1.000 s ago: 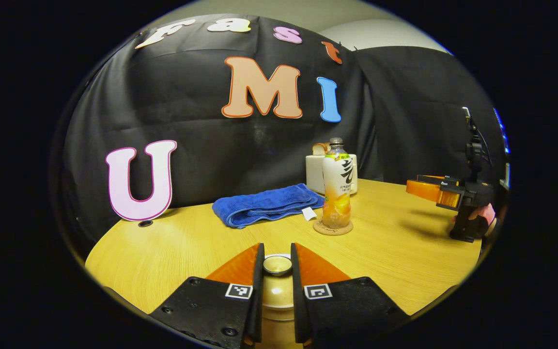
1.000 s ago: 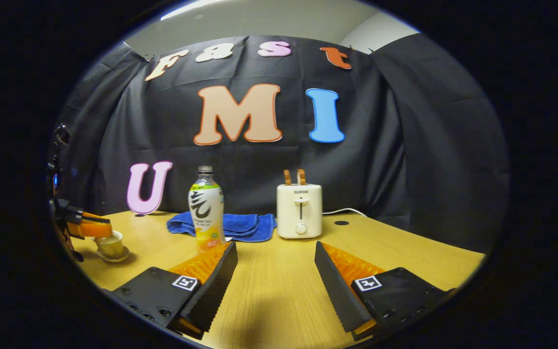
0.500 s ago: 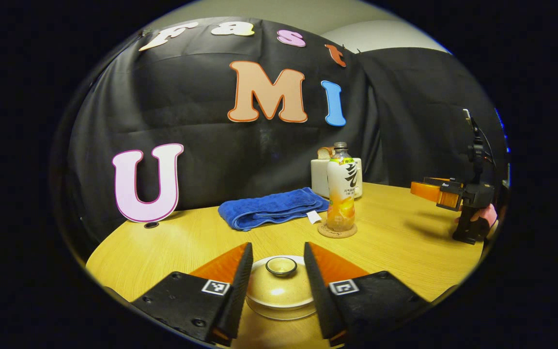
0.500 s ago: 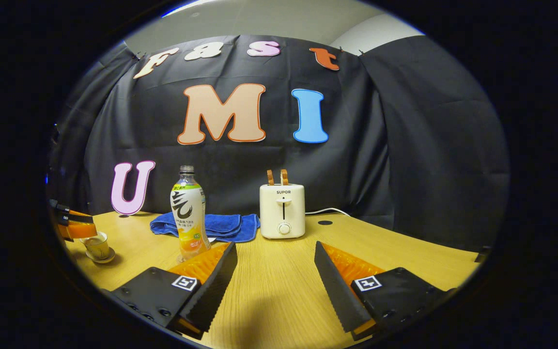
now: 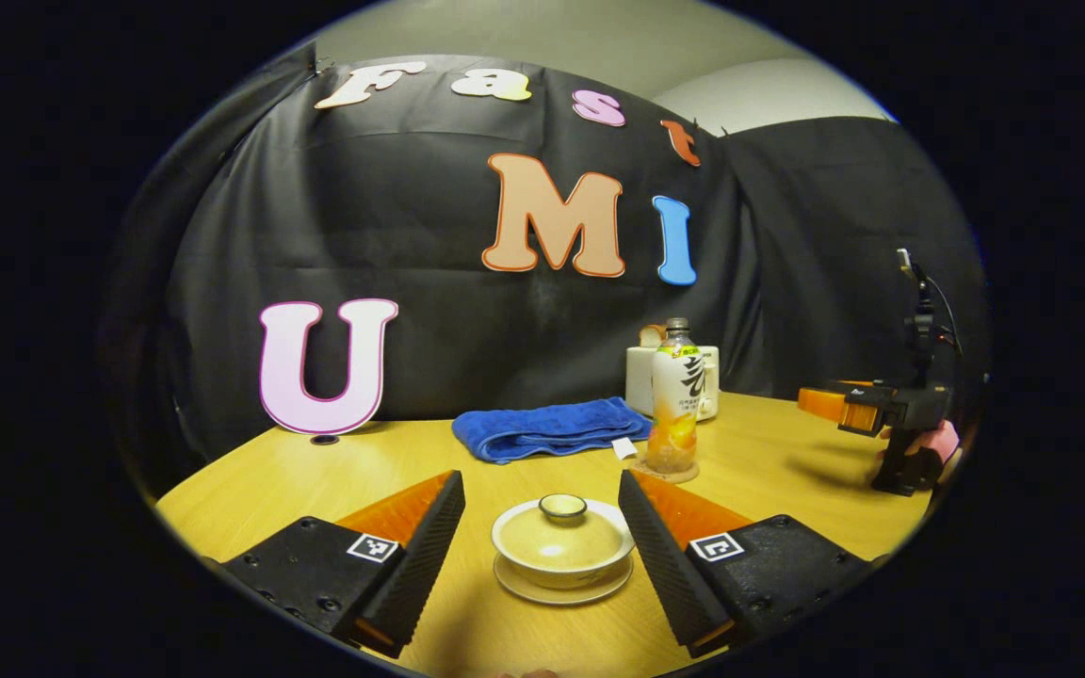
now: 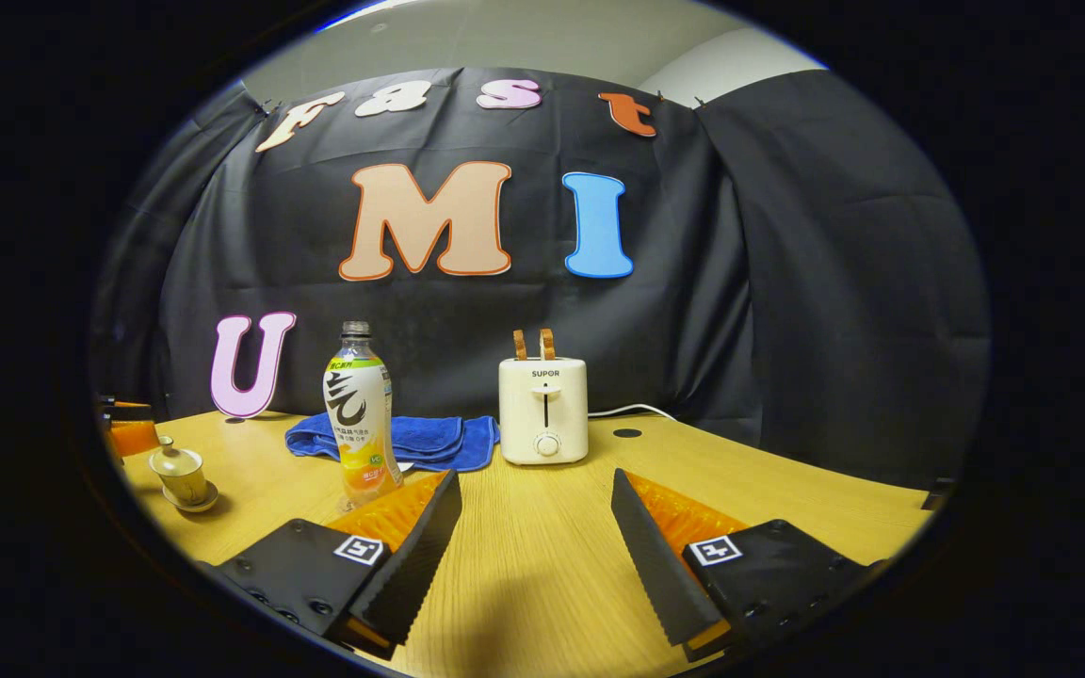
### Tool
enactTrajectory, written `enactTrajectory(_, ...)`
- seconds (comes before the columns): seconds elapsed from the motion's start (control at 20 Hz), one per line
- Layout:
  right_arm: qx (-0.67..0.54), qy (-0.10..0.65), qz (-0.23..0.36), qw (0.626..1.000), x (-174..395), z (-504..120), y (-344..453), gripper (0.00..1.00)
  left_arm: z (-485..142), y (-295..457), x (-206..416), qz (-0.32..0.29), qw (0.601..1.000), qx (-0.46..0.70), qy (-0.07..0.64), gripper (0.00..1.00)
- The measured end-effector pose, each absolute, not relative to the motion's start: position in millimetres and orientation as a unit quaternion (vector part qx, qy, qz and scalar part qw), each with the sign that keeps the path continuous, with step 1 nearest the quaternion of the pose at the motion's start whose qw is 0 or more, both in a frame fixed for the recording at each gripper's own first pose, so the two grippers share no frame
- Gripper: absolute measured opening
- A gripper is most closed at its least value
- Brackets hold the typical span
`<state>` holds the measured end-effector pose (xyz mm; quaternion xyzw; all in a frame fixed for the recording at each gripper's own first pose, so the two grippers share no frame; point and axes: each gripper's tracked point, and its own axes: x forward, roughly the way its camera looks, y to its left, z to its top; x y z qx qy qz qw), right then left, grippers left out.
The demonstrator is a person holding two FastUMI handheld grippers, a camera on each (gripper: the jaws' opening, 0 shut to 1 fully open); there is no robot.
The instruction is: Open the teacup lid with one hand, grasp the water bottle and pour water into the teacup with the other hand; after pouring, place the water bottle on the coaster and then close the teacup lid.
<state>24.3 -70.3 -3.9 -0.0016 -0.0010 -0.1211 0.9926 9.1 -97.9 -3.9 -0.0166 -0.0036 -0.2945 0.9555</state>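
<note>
Here the teacup [image 5: 561, 544] sits lidded on its saucer on the tabletop [image 5: 392, 461], between the spread fingers of the left claw [image 5: 542, 527], untouched. Behind the teacup, the water bottle [image 5: 674, 395] stands upright on the coaster [image 5: 660, 470]. The right claw [image 6: 535, 527] hangs spread, beside the bottle.

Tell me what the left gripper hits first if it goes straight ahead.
Probably the lidded teacup, which sits on its saucer between the open left gripper fingers, directly ahead. Depth is hard to judge; it might pass above the lid.
</note>
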Motion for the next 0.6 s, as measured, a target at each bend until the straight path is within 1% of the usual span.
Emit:
enactTrajectory(0.05,-0.002,-0.001,-0.121,0.993,25,-4,-71,1.00,-4,-91,8,-0.282,0.959,-0.016,-0.004,0.95)
enactTrajectory(0.1,-0.002,-0.001,-0.121,0.993,24,-4,-71,0.96,-4,-79,9,-0.258,0.966,-0.015,-0.003,0.96)
enactTrajectory(0.2,-0.002,-0.001,-0.123,0.992,24,-4,-72,0.96,-6,-54,12,-0.207,0.978,-0.014,-0.001,0.96)
enactTrajectory(0.25,-0.002,-0.001,-0.124,0.992,25,-4,-72,1.00,-6,-39,14,-0.179,0.984,-0.012,0.000,0.97)
enactTrajectory(0.4,-0.002,-0.001,-0.128,0.992,24,-4,-74,1.00,-7,-5,13,-0.106,0.994,-0.010,0.001,0.96)
enactTrajectory(0.45,-0.002,-0.002,-0.130,0.992,24,-4,-74,0.96,-7,6,14,-0.080,0.997,-0.008,0.002,0.95)
enactTrajectory(0.55,-0.002,-0.002,-0.131,0.991,24,-4,-75,0.96,-8,25,14,-0.034,0.999,-0.007,0.004,0.95)
enactTrajectory(0.6,-0.002,-0.002,-0.132,0.991,24,-4,-75,1.00,-8,30,13,-0.019,1.000,-0.006,0.004,0.95)
